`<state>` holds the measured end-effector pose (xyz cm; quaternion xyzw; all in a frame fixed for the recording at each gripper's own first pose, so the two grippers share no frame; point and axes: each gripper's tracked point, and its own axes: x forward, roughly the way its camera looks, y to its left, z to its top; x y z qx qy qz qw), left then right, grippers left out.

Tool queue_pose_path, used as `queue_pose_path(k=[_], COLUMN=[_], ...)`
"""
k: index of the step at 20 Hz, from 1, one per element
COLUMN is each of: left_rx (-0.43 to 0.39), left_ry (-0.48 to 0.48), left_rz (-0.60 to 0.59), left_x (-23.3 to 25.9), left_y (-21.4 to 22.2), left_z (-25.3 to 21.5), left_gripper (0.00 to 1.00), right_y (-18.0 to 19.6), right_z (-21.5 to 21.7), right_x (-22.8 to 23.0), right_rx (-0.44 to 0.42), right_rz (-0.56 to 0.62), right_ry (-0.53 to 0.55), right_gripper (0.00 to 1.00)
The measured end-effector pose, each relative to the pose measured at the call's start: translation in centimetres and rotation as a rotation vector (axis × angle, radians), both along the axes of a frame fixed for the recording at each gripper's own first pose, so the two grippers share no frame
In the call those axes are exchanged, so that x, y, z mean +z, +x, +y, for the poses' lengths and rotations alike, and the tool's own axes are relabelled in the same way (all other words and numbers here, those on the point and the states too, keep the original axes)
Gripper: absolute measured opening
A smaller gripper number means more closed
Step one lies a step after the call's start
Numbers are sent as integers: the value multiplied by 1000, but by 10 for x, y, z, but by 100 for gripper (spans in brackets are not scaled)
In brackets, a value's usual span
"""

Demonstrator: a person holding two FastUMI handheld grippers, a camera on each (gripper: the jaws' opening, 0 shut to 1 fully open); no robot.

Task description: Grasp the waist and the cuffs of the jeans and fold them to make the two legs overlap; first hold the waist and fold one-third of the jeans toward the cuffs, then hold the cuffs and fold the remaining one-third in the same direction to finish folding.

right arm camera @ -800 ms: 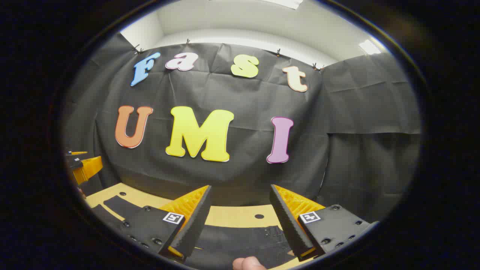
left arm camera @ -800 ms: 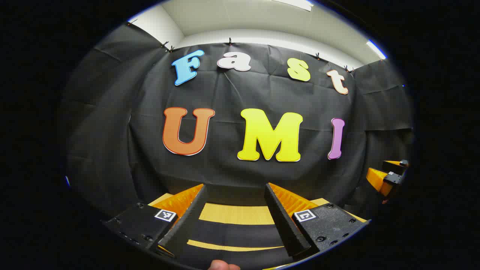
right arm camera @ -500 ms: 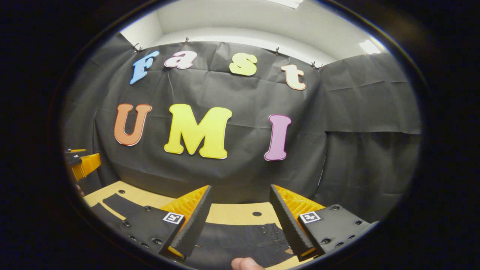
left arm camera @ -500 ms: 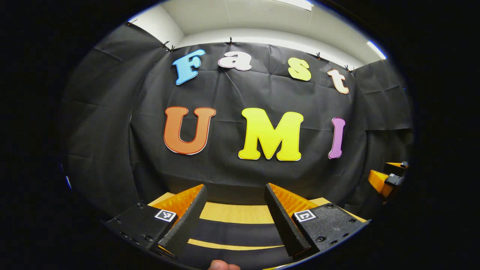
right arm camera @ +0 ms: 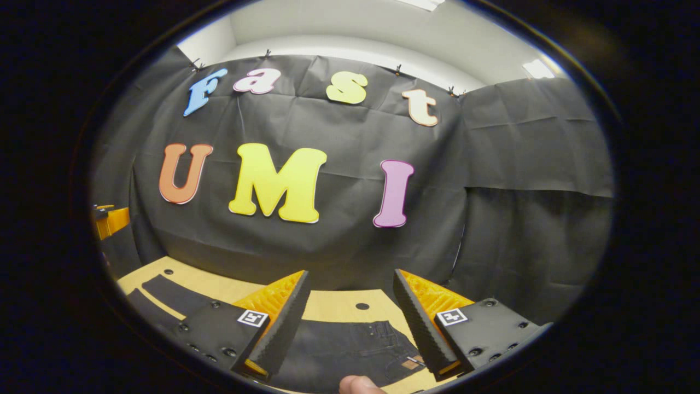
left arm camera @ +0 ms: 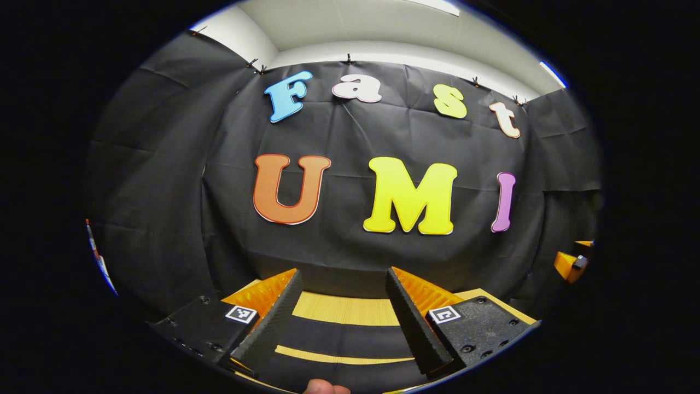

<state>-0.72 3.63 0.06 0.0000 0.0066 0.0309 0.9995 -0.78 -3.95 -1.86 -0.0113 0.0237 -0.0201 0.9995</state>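
Holding both tools up above the table (right arm camera: 333, 303), I had not yet touched the jeans (right arm camera: 350, 347). They lay flat and dark on the wooden top, both legs spread side by side and not yet overlapped, so by my reading the very first step, taking hold of waist and cuffs, was not yet begun.

My right gripper (right arm camera: 350, 320) was spread wide, its two fingers apart with nothing between them. Past those fingers I saw the waist end of the jeans, with the waistband and a small patch near the right finger. The legs (right arm camera: 164, 293) ran away from the waist toward the left edge of the table, a pale strip of wood showing between them. A round hole in the table sat just beyond the waistband. A fingertip (right arm camera: 358, 384) of mine showed below the gripper.

My left gripper (left arm camera: 342, 317) was also spread wide and empty. Past its fingers I saw two dark bands of cloth lying across the table with a thin strip of wood between them; I judged these to be the two legs near the cuffs (left arm camera: 342, 336), though I could not make out the hems themselves. The black wall stood behind the table.

Next, I judged, the right gripper would need to drop onto the waistband edge and the left onto a cuff, each closing on a single layer edge, then carry one leg over the other. Catching only one layer cleanly looked like the tricky part.
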Motion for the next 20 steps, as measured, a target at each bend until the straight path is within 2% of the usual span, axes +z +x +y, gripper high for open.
queue_pose_path(k=[6, 8, 11, 12, 15, 18, 20], left_rx=[6, 9, 22, 29, 89, 161, 238], left_ry=[-1, 0, -7, -23, -86, -204, -283], left_rz=[6, 5, 41, 63, 129, 218, 258], left_x=[-2, -4, -15, -21, -42, -71, -87], left_y=[-9, -11, -16, -18, -27, -40, -49], left_z=[9, 14, 30, 37, 71, 108, 141], left_gripper=[100, 98, 98, 98, 98, 98, 99], right_y=[-4, -6, -6, -6, -5, -3, -2], right_z=[0, 2, -7, -12, -34, -69, -92], right_x=[-5, -9, -14, -16, -34, -62, -93], right_rx=[12, 28, 37, 35, 30, 8, -12], right_rz=[20, 30, 47, 58, 111, 198, 297], right_ry=[-7, -17, -26, -29, -28, -21, 23], right_gripper=[93, 93, 93, 95, 93, 93, 93])
